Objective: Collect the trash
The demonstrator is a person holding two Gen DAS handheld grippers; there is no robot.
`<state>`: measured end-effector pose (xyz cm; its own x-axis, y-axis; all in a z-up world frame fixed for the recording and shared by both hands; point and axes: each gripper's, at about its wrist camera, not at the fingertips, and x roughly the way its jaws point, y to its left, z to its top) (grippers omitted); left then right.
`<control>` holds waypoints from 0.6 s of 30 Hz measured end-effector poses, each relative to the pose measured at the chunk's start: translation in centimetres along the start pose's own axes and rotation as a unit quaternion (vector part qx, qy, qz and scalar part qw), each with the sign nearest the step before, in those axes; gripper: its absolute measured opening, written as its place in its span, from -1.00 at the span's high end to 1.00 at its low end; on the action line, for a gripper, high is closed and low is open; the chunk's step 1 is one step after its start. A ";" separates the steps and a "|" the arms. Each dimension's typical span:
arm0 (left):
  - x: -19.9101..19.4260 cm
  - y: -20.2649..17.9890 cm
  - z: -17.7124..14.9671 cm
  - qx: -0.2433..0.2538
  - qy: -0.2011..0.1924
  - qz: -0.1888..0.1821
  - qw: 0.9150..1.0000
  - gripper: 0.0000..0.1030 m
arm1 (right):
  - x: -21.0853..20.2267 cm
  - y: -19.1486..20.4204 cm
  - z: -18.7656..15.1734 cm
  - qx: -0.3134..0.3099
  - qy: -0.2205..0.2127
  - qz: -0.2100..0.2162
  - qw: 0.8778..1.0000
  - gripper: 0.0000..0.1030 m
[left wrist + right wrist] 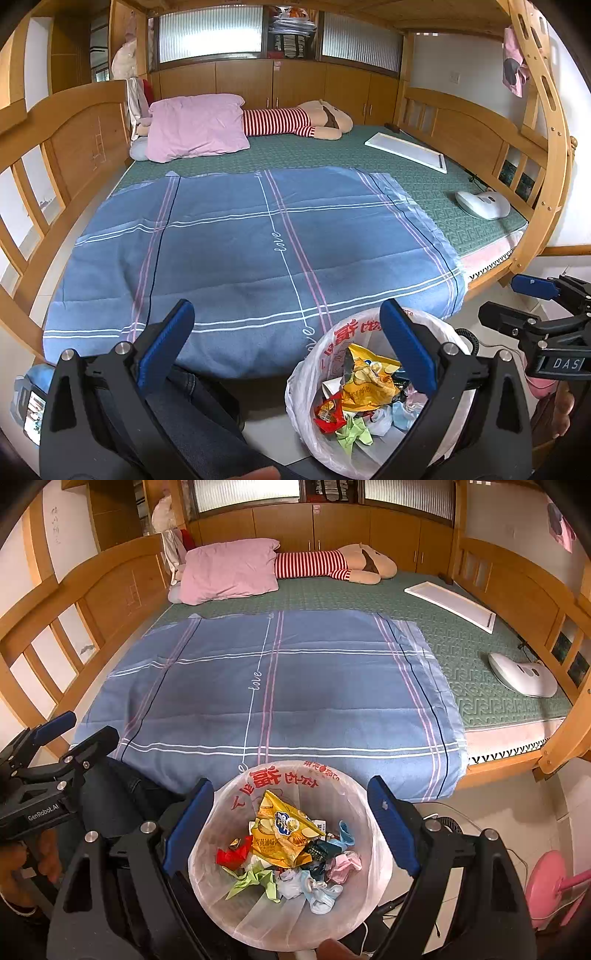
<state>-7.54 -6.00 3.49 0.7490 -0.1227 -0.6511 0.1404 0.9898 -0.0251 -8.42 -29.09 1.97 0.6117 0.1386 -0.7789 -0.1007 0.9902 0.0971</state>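
A round bin lined with a white plastic bag [258,919] stands on the floor at the foot of the bed. Inside lie a yellow chip bag [284,834], a red wrapper [232,854], crumpled green paper [255,880] and face masks [321,890]. My right gripper [290,782] hovers over the bin, open, with nothing between its blue pads. In the left wrist view the bin [314,354] sits low and right, and my left gripper [286,308] is open and empty over the blanket's edge. The right gripper [513,301] shows at that view's right edge, and the left gripper [81,731] shows at the left of the right wrist view.
A blue checked blanket [258,240] lies flat on the green mattress. A pink pillow [195,125], a striped plush toy [295,120], a white board [406,151] and a white device [482,205] lie further back. Wooden rails enclose the bed. A pink stand [546,886] is on the floor at right.
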 end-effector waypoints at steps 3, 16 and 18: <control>0.0 0.0 0.0 0.001 0.001 -0.001 1.000 -0.94 | 0.1 0.0 0.0 0.000 0.001 0.000 1.000 -0.62; 0.2 0.0 -0.1 -0.001 0.003 -0.003 1.000 -0.94 | 0.4 0.2 0.0 0.003 0.005 -0.002 1.000 -0.62; 0.2 -0.1 -0.1 -0.001 0.005 -0.003 1.000 -0.94 | 0.6 0.2 0.0 0.003 0.006 -0.002 1.000 -0.62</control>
<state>-7.47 -6.07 3.25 0.7422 -0.1282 -0.6578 0.1435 0.9892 -0.0310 -8.12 -28.84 1.53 0.6031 0.1342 -0.7863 -0.0930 0.9908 0.0978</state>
